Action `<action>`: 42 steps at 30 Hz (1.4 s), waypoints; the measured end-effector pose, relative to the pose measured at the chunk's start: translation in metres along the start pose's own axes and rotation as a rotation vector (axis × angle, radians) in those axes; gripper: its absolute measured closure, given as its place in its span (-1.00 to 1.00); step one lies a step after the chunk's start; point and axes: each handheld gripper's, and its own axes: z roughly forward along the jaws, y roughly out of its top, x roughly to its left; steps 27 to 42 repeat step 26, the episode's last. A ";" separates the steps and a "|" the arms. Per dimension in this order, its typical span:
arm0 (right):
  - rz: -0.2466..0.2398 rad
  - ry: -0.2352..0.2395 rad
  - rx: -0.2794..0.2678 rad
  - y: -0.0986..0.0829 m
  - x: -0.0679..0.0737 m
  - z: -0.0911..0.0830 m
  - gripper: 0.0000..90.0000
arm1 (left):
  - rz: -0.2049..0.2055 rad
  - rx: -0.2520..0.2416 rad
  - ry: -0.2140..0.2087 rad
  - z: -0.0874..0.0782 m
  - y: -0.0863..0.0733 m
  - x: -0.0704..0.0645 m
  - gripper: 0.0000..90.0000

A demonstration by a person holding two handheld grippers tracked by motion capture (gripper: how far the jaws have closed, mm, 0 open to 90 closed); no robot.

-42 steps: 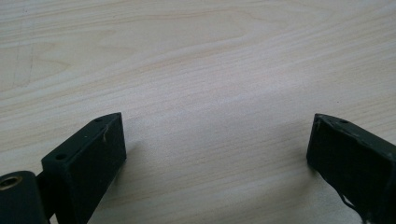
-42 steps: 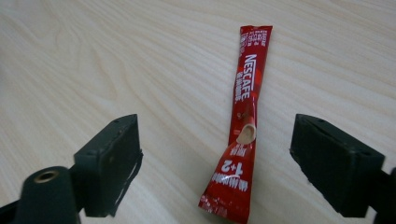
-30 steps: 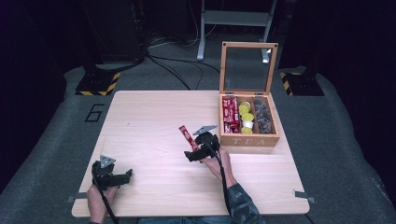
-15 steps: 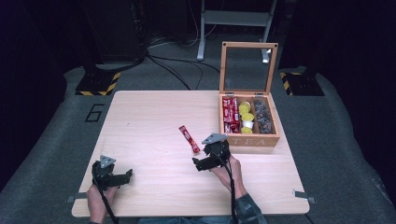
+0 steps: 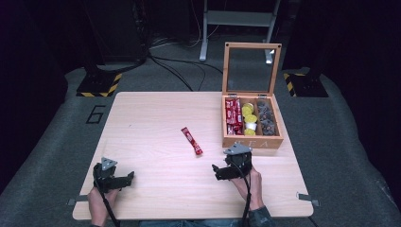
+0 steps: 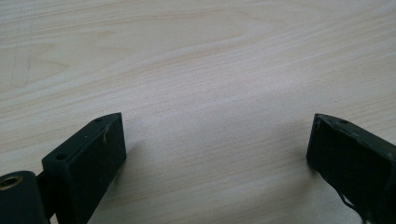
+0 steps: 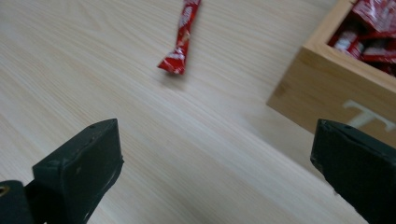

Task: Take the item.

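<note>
One red sachet (image 7: 180,35) cut off by the frame's top edge.

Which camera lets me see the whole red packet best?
The high view: the red packet lies whole on the table. The right gripper view comes closer, but its top edge cuts the packet off. The left gripper view looks at bare wood.

Box front: the wooden box (image 5: 252,141) carries pale letters "TEA"; the right gripper view shows just the "T" (image 7: 369,122)
Floor mat: a dark "6" (image 5: 96,114) left of the table
Red packet (image 5: 191,141): print too small to read
</note>
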 end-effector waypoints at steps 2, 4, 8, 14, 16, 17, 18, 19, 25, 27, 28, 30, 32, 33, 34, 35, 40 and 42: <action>0.017 -0.012 0.001 -0.008 -0.005 -0.003 -0.96 | 0.000 0.000 0.000 0.000 0.000 0.000 -0.90; 0.040 -0.035 0.006 -0.017 -0.011 -0.007 -0.96 | 0.000 0.000 0.000 0.000 0.000 0.000 -0.90; 0.079 -0.078 0.013 -0.036 -0.024 -0.014 -0.95 | 0.000 0.000 -0.001 0.000 0.000 0.000 -0.90; 0.159 -0.132 0.046 -0.070 -0.045 -0.021 -0.95 | -0.002 0.001 -0.001 0.000 0.000 0.000 -0.90; 0.184 -0.152 0.051 -0.081 -0.052 -0.021 -0.96 | 0.000 0.001 0.000 0.000 0.000 0.000 -0.90; 0.194 -0.164 0.060 -0.086 -0.056 -0.022 -0.97 | 0.001 0.000 0.001 0.001 0.000 0.000 -0.90; 0.203 -0.174 0.062 -0.091 -0.060 -0.022 -0.98 | 0.001 0.000 0.001 0.001 0.000 0.000 -0.90; 0.219 -0.186 0.070 -0.096 -0.064 -0.023 -0.99 | 0.001 0.000 0.001 0.001 0.000 0.000 -0.90; 0.278 -0.209 0.075 -0.113 -0.079 -0.025 -1.00 | 0.002 0.001 0.001 0.001 0.001 0.000 -0.90; 0.260 -0.222 0.075 -0.113 -0.080 -0.026 -1.00 | 0.001 0.001 0.001 0.001 0.001 -0.001 -0.90; 0.260 -0.222 0.075 -0.113 -0.080 -0.026 -1.00 | 0.001 0.001 0.001 0.001 0.001 -0.001 -0.90; 0.260 -0.222 0.075 -0.113 -0.080 -0.026 -1.00 | 0.001 0.001 0.001 0.001 0.001 -0.001 -0.90; 0.260 -0.222 0.075 -0.113 -0.080 -0.026 -1.00 | 0.001 0.001 0.001 0.001 0.001 -0.001 -0.90; 0.260 -0.222 0.075 -0.113 -0.080 -0.026 -1.00 | 0.001 0.001 0.001 0.001 0.001 -0.001 -0.90; 0.260 -0.222 0.075 -0.113 -0.080 -0.026 -1.00 | 0.001 0.001 0.001 0.001 0.001 -0.001 -0.90; 0.260 -0.222 0.075 -0.113 -0.080 -0.026 -1.00 | 0.001 0.001 0.001 0.001 0.001 -0.001 -0.90; 0.260 -0.222 0.075 -0.113 -0.080 -0.026 -1.00 | 0.001 0.001 0.001 0.001 0.001 -0.001 -0.90; 0.260 -0.222 0.075 -0.113 -0.080 -0.026 -1.00 | 0.001 0.001 0.001 0.001 0.001 -0.001 -0.90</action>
